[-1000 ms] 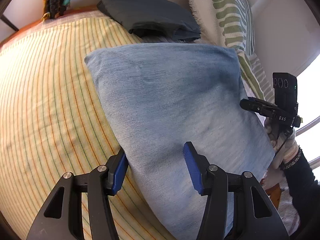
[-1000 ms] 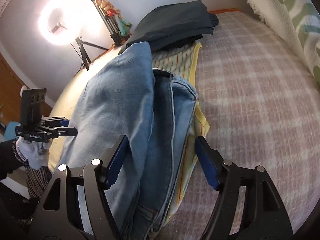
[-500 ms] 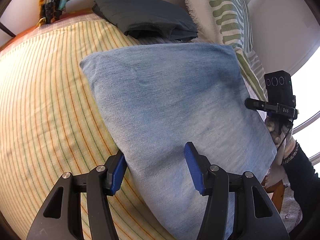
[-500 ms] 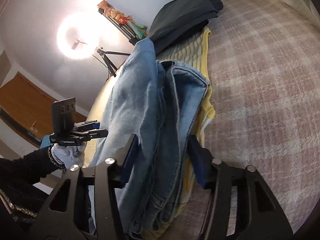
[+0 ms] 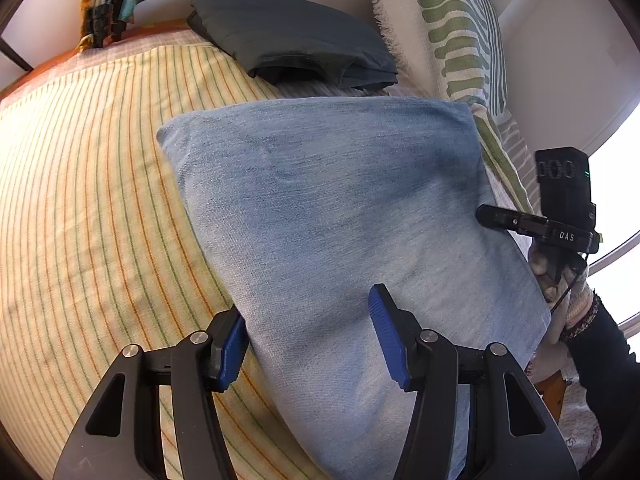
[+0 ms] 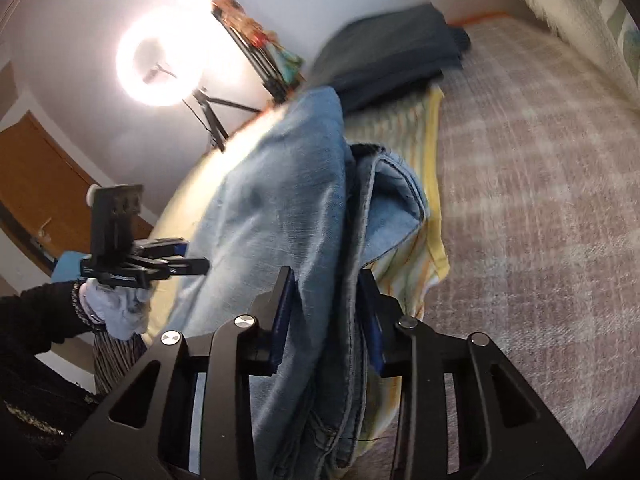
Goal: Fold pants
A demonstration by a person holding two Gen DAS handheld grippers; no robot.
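Light blue jeans (image 5: 340,216) lie folded on the striped yellow sheet (image 5: 88,184). My left gripper (image 5: 308,340) is open, its blue pads straddling the near left edge of the fold. In the right wrist view my right gripper (image 6: 326,320) is shut on the stacked side edge of the jeans (image 6: 280,208), with the layers squeezed between its pads. It also shows in the left wrist view (image 5: 532,224) at the jeans' right edge. The left gripper shows in the right wrist view (image 6: 160,260) at the far side.
A folded dark grey garment (image 5: 288,44) lies at the far end of the bed. A white and green patterned throw (image 5: 452,36) hangs at the right. A ring light on a tripod (image 6: 164,56) stands beyond the bed. A plaid blanket (image 6: 532,200) covers the right side.
My right gripper has closed from wide open onto the jeans' side edge and tilted. My left gripper has stayed open and nearly still.
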